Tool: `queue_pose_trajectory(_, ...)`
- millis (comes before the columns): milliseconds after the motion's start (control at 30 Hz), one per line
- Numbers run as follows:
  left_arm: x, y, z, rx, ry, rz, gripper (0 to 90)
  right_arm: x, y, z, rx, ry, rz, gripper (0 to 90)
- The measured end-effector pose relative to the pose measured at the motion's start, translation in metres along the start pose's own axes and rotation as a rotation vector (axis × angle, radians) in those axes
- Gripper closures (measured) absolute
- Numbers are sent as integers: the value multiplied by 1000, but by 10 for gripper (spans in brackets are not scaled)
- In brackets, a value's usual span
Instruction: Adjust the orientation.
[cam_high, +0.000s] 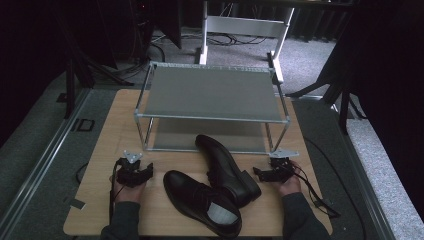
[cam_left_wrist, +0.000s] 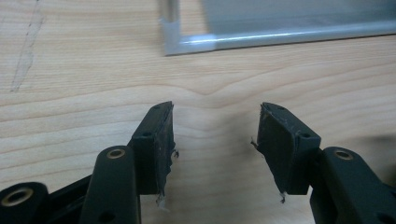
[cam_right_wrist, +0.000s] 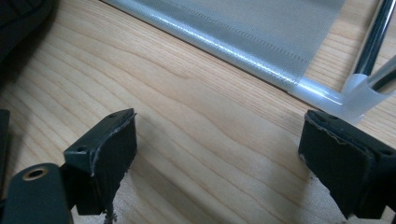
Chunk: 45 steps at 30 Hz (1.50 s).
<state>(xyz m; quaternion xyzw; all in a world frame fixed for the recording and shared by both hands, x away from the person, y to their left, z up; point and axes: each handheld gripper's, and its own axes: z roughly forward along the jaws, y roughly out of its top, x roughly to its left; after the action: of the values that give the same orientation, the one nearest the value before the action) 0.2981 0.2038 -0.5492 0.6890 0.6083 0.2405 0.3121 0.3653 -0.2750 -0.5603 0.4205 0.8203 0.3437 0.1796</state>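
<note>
Two black leather shoes lie at the table's front middle. One shoe (cam_high: 223, 165) points its toe at the rack, and its heel rests against the other shoe (cam_high: 192, 197), which shows a pale insole. My left gripper (cam_high: 143, 171) sits on the wood left of the shoes, and its jaws (cam_left_wrist: 215, 140) are open with only bare table between them. To the right of the shoes my right gripper (cam_high: 259, 173) also rests on the table, jaws (cam_right_wrist: 218, 149) spread wide around nothing. A dark edge of a shoe (cam_right_wrist: 18, 18) shows at the top left of the right gripper view.
A two-shelf metal rack (cam_high: 210, 117) with grey shelves stands at the back of the wooden table (cam_high: 100, 200). Its lower shelf edge (cam_left_wrist: 280, 35) and corner post (cam_right_wrist: 369, 46) lie just ahead of the grippers. Cables trail off the right edge of the table.
</note>
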Motion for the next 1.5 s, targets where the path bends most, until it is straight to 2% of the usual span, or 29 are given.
queue_pose_trajectory(100,-6,0,-11,-12,-41,9,460,0,0,0,0,-1,1,113)
queue_pose_trajectory(200,-12,0,-20,-23,-64,28,459,0,0,0,-1,-2,1,114)
queue_pose_trajectory(300,-14,-1,-26,-29,-87,30,463,0,0,0,-1,-2,1,114)
queue_pose_trajectory(367,-16,-1,-28,-30,-81,38,471,0,0,0,-1,-3,2,115)
queue_pose_trajectory(400,-17,-2,-31,-28,-95,40,474,0,0,0,-1,-2,2,115)
queue_pose_trajectory(667,-26,-7,-41,-41,-118,65,505,0,0,0,-1,-3,2,115)
queue_pose_trajectory(900,-35,-8,-52,-66,-140,104,526,0,0,0,-1,-3,2,116)
queue_pose_trajectory(1067,-44,-10,-58,-60,-162,135,544,0,0,-1,-6,-7,8,136)
queue_pose_trajectory(1333,-64,-19,-71,-44,-214,213,581,0,-1,-1,-6,-7,8,137)
queue_pose_trajectory(1500,-73,-26,-79,-40,-240,239,606,0,0,-1,-6,-7,7,137)
